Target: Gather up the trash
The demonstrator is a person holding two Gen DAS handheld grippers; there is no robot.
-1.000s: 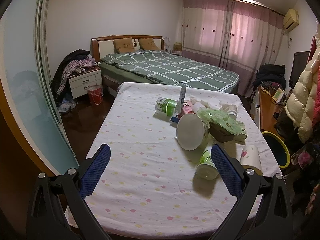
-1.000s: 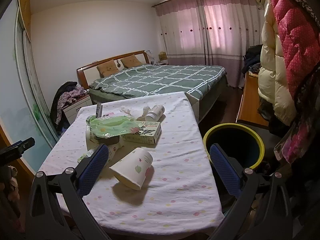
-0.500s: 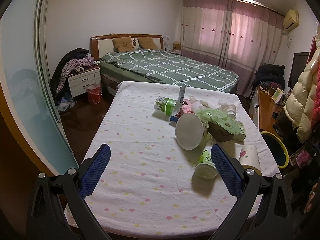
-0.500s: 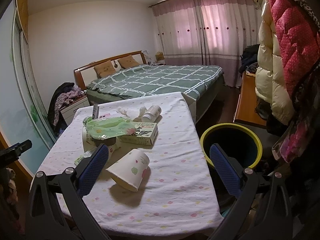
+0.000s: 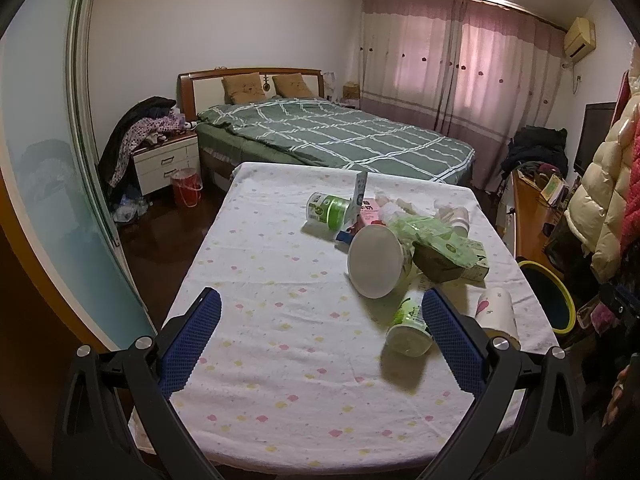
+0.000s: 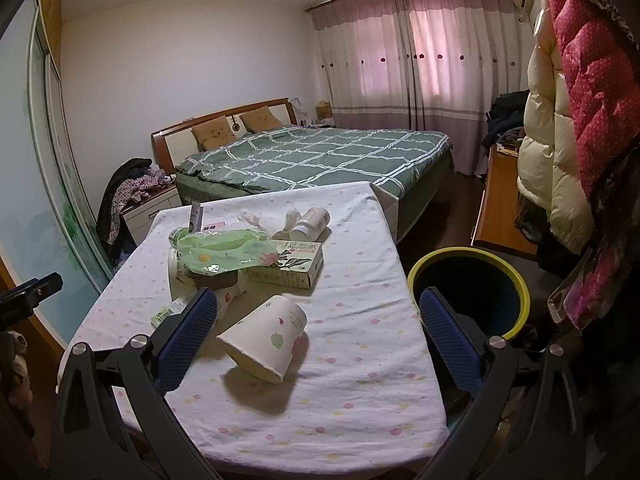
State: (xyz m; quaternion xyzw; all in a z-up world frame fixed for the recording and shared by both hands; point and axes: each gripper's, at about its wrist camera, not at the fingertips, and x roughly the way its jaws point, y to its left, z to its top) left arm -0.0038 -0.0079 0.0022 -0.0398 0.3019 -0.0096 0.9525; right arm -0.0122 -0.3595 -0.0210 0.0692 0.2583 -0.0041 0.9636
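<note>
The paper cup (image 6: 266,344) lay tipped on the table (image 6: 360,400) between the wide-spread fingers of my right claw (image 6: 316,340), untouched. Only this view showed the bin's (image 6: 516,280) dark interior. My left claw (image 5: 320,336), equally wide and empty, alone revealed a green can (image 5: 328,208); the small pot (image 5: 408,324) possibly held yoghurt.

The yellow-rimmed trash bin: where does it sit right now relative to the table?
In the right wrist view the trash bin stands on the floor just off the table's right edge, past the tipped paper cup.
</note>
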